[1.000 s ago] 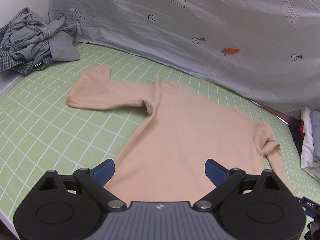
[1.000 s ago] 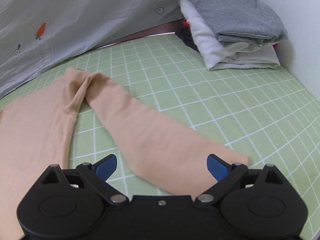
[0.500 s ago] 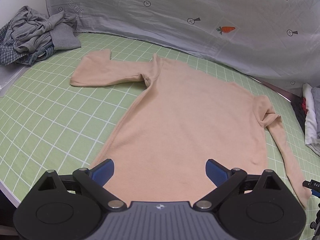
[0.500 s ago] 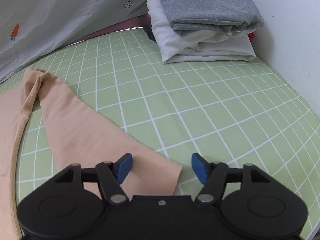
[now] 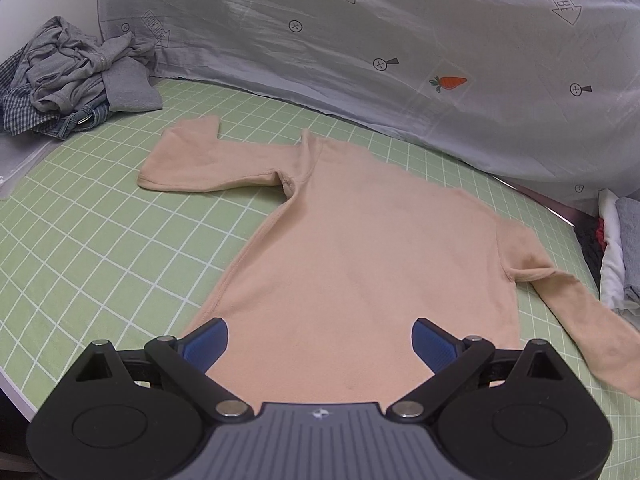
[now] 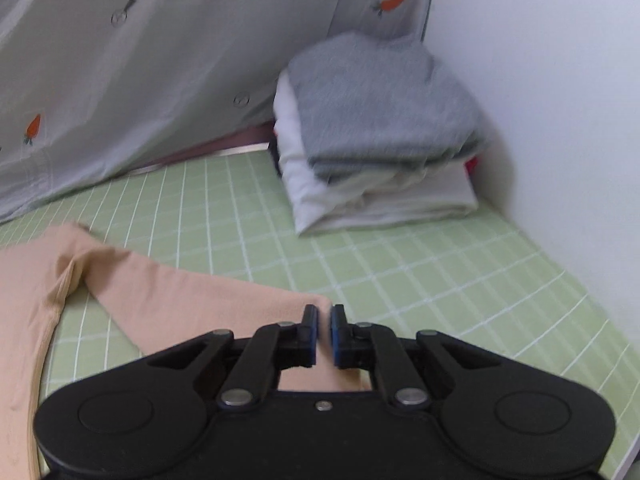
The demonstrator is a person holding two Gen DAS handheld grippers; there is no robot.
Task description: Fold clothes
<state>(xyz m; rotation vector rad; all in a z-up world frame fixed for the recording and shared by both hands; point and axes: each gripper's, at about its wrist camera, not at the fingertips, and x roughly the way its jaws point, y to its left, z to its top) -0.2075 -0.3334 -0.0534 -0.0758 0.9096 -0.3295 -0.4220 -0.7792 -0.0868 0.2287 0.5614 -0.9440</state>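
A peach long-sleeved shirt (image 5: 360, 264) lies flat on the green grid mat (image 5: 100, 248), both sleeves spread out. My left gripper (image 5: 320, 340) is open over the shirt's bottom hem, touching nothing. In the right wrist view my right gripper (image 6: 323, 330) is shut on the cuff end of the shirt's right sleeve (image 6: 192, 304), which is lifted slightly off the mat (image 6: 440, 280). That sleeve also shows at the right of the left wrist view (image 5: 592, 320).
A crumpled pile of grey and checked clothes (image 5: 72, 80) sits at the far left. A folded stack with a grey top (image 6: 380, 120) over white stands by the white wall (image 6: 540, 80). A grey carrot-print sheet (image 5: 400, 40) hangs behind. The mat's near edge (image 5: 16, 396) is at bottom left.
My right gripper has closed from wide open onto the sleeve cuff and lifted it a little. My left gripper stays open and has shifted slightly over the hem.
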